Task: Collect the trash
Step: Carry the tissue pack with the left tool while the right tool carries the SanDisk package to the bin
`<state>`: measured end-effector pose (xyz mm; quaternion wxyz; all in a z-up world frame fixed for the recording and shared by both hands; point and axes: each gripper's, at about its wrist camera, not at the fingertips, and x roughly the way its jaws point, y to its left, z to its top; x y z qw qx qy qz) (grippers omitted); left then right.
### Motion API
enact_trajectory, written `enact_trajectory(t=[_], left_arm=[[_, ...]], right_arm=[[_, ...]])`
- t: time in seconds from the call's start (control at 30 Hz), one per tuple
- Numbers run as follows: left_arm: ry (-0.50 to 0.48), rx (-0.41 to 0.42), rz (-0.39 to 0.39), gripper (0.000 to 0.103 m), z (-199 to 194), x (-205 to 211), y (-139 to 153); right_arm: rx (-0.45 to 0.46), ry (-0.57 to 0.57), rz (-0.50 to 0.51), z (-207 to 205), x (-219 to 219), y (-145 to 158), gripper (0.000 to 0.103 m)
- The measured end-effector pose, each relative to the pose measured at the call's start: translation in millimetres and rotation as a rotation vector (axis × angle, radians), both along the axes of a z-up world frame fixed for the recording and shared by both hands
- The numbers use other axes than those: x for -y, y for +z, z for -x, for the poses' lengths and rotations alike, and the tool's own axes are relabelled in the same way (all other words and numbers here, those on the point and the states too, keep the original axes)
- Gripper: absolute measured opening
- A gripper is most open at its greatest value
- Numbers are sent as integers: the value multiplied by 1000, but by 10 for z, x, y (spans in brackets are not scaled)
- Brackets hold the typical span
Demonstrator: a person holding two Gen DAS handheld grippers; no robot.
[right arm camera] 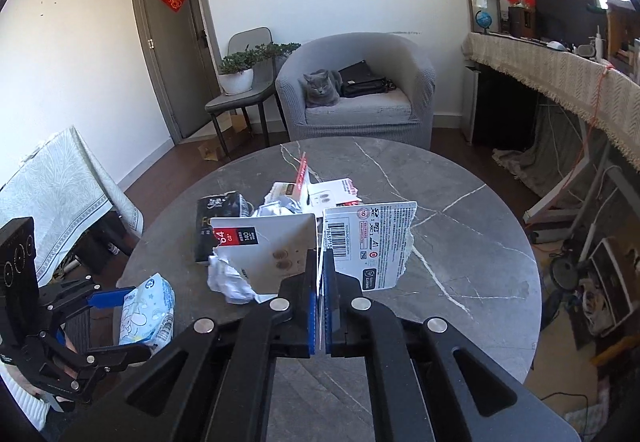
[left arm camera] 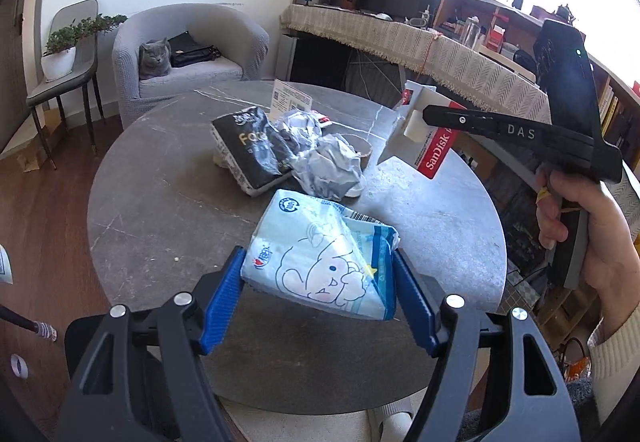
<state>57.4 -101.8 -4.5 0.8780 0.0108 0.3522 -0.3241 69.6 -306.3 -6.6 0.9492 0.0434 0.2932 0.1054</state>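
A light blue tissue pack (left arm camera: pixel 312 242) with a cartoon print hangs just above the round grey table (left arm camera: pixel 160 202), and my left gripper (left arm camera: pixel 320 262) is shut on it, one blue pad pressed on each side. In the right wrist view the same pack (right arm camera: pixel 150 306) and left gripper (right arm camera: pixel 142 322) show at the lower left. My right gripper (right arm camera: pixel 320 256) is shut on a torn white and red SanDisk card package (right arm camera: pixel 368 238), held upright above the table. The left wrist view shows that package (left arm camera: pixel 434 154) at the right gripper (left arm camera: pixel 412 122), with a hand on the handle.
A black tissue pack (left arm camera: pixel 252 146), crumpled paper balls (left arm camera: pixel 332 162) and a small card stand (left arm camera: pixel 290 96) lie at the table's middle. Beyond the table are a grey armchair (left arm camera: pixel 224 42) with a cat (left arm camera: pixel 155 58), a side chair with a plant, and a cloth-covered desk (left arm camera: pixel 400 34).
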Motion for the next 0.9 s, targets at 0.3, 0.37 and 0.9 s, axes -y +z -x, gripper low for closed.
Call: enact_trajectory(t=[0.3, 0.37, 0.9], left_arm=[[173, 51, 64, 74, 47, -701, 227], [201, 59, 63, 74, 55, -843, 252], [427, 46, -34, 74, 28, -1992, 79]], right_arm=[[117, 66, -28, 129, -390, 284, 2], [124, 87, -36, 106, -514, 311, 2], [131, 286, -33, -114, -1742, 353, 2]])
